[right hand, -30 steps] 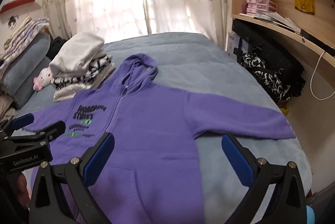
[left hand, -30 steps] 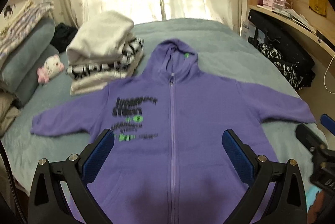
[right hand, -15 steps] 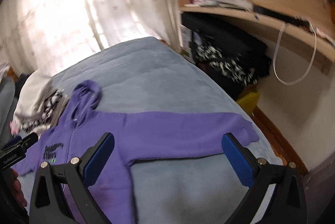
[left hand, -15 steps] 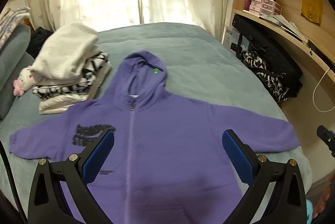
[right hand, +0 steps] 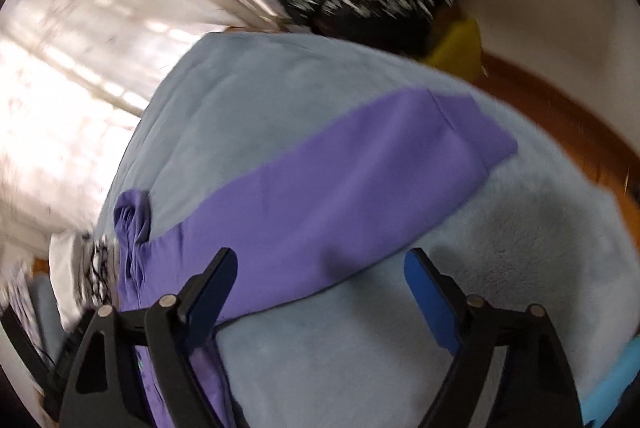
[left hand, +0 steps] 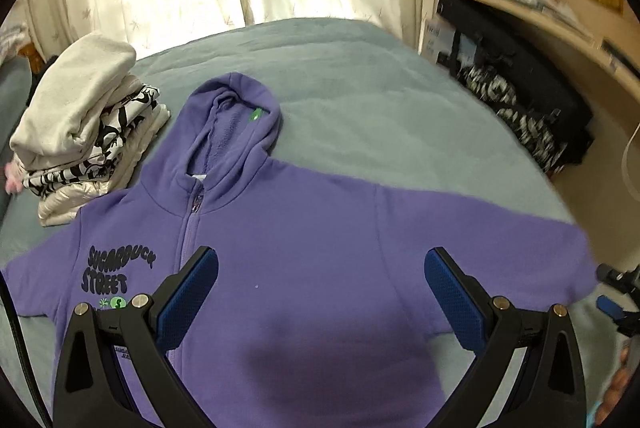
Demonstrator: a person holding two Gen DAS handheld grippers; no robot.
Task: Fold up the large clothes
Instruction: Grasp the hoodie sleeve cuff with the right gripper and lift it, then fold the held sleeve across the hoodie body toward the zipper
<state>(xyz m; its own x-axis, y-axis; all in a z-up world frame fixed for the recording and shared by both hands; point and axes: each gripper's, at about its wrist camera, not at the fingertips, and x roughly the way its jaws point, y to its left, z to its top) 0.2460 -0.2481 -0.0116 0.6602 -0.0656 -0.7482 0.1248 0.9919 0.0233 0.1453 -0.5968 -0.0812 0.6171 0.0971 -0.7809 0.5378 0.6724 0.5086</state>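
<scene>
Left wrist view: my left gripper (left hand: 320, 292) hangs above the purple hoodie (left hand: 304, 252), jaws wide apart and holding nothing — the hoodie lies flat, front up, on the grey-blue bed (left hand: 360, 84), a stack of folded clothes (left hand: 84, 132) to its far left.

Right wrist view, blurred: my right gripper (right hand: 320, 292), jaws likewise apart, hovers near the right sleeve (right hand: 360, 172). Risk — a hasty pinch could gather blanket pile with the sleeve, or drag the body askew.

The hoodie (left hand: 304, 248) hem is cut off by the bottom edge. The shelf (left hand: 532, 8) items are blurred, and the right wrist view is smeared.
</scene>
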